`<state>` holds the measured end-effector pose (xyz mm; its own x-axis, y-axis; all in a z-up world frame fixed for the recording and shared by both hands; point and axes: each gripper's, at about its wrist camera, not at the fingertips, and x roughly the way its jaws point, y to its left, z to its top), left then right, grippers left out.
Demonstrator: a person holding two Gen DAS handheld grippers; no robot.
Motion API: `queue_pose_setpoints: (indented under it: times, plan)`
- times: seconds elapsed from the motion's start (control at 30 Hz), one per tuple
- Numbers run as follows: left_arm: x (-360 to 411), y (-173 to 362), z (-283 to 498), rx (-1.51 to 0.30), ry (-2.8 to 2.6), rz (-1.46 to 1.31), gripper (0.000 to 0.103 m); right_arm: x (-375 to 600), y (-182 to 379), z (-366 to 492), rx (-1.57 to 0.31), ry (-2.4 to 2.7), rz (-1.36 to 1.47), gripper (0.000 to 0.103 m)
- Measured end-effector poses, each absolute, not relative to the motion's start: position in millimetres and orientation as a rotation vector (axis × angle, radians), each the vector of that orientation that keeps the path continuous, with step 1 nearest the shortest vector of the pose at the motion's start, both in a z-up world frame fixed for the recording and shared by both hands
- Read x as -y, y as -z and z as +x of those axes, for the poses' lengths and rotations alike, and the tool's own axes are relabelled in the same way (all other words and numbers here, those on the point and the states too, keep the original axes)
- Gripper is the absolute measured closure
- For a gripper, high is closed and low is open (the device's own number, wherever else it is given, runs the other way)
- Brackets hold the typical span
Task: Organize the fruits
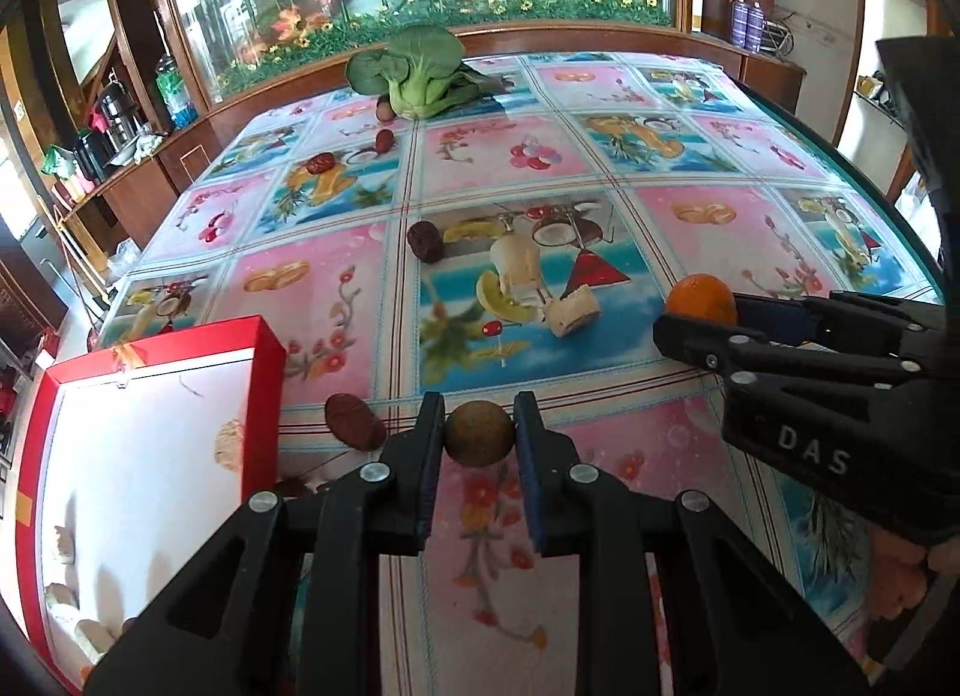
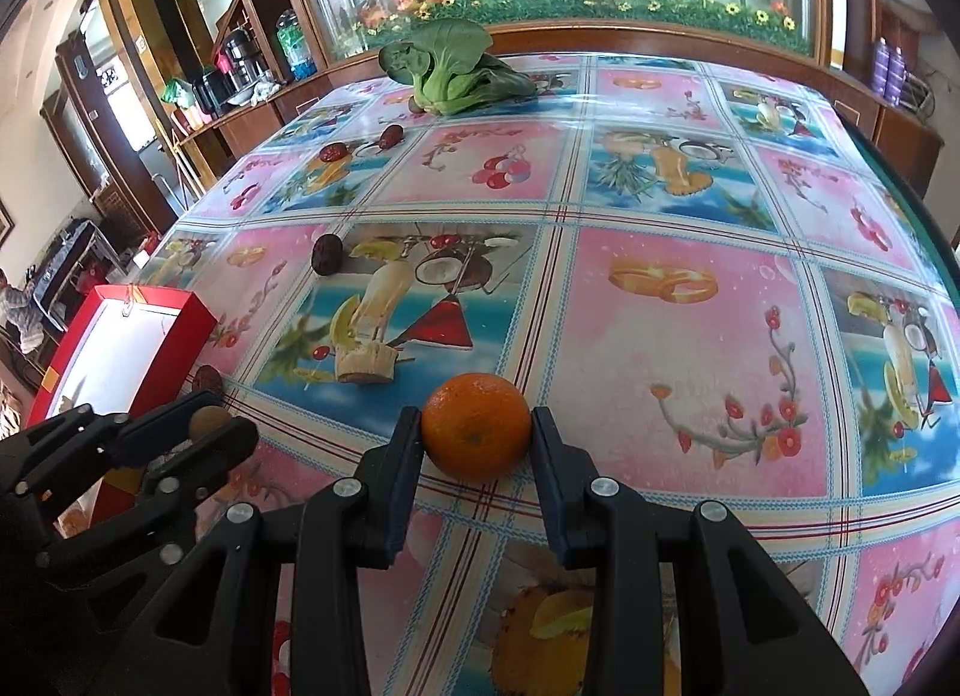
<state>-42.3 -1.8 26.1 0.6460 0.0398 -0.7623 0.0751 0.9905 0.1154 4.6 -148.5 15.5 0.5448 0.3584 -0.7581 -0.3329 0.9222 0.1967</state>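
Clamped between the left gripper (image 1: 479,433) is a small round brown fruit (image 1: 479,433), lower left an open red box (image 1: 264,384) holds pale pieces, while the right gripper (image 2: 476,435) pinches a round orange (image 2: 476,435).

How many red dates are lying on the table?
4: two dates short of the bok choy, one mid-table, one beside the red box. A small brown fruit against the bok choy may be another.

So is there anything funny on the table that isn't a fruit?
Yes. A leafy green vegetable lies on its side at the far end of the table, odd among the dark dried fruits. A cut whitish stub also sits alone mid-table; what it is I cannot tell.
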Motion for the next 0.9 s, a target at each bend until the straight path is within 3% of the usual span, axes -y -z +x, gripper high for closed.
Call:
queue_pose_setpoints:
  times: [0.9]
  plan:
    - [-19,-51,-79,-0.807,-0.012,0.085,0.078,148,-26,-4,-0.808,-0.406,0.046,0.069]
